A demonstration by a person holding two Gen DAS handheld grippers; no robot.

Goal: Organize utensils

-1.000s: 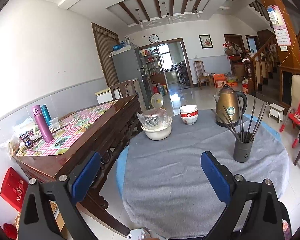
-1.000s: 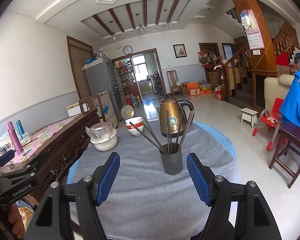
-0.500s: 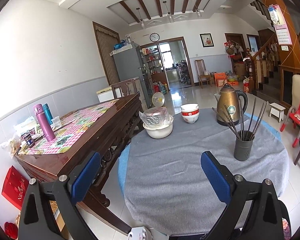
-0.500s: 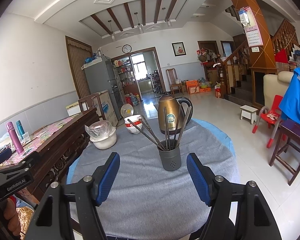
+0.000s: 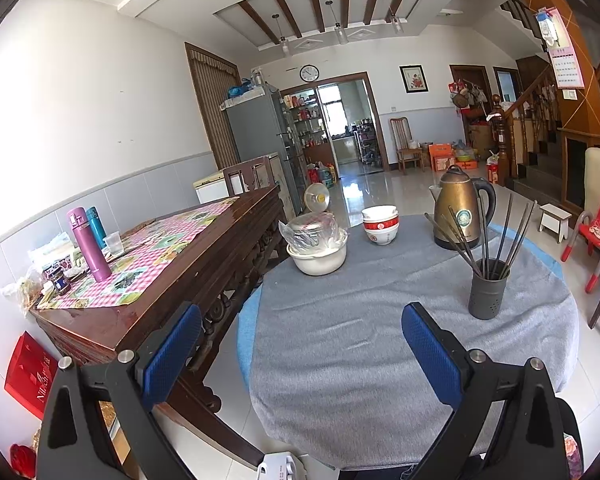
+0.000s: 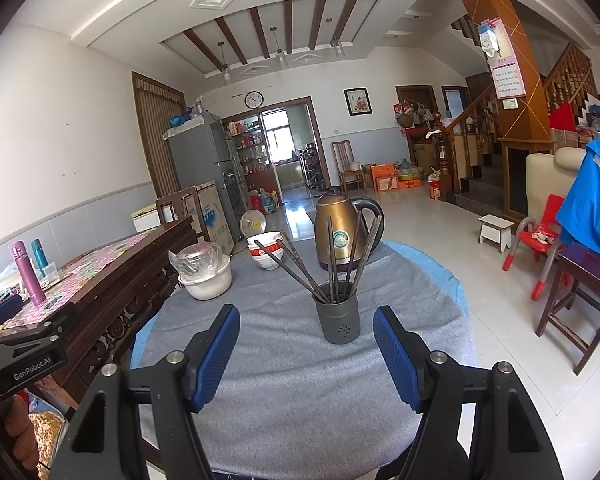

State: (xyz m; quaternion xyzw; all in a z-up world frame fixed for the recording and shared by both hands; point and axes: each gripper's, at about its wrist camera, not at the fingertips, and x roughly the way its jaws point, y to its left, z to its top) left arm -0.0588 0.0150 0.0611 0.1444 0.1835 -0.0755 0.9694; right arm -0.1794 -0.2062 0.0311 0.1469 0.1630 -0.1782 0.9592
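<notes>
A dark grey utensil holder [image 6: 337, 319] stands on the grey cloth of the round table [image 6: 284, 384], with several dark chopsticks [image 6: 332, 264] fanned out of it. In the left wrist view the same holder [image 5: 488, 294] sits to the right, beyond the fingers. My right gripper [image 6: 306, 346] is open, hanging over the near part of the table just short of the holder, nothing between its blue pads. My left gripper [image 5: 300, 350] is open and empty too, over the table's near left edge. It also shows at the left rim of the right wrist view as a black frame [image 6: 24, 352].
At the table's far side stand a bronze kettle [image 6: 338, 236], stacked red and white bowls [image 6: 266, 254] and a white pot under plastic wrap [image 6: 206, 274]. A dark wooden sideboard [image 5: 172, 264] with bottles borders the left. A wooden stool [image 6: 580, 304] and red child's chair [image 6: 538, 244] stand right.
Both views have drawn back slightly from the table, so the holder and kettle look a little farther off. Both grippers stay open.
</notes>
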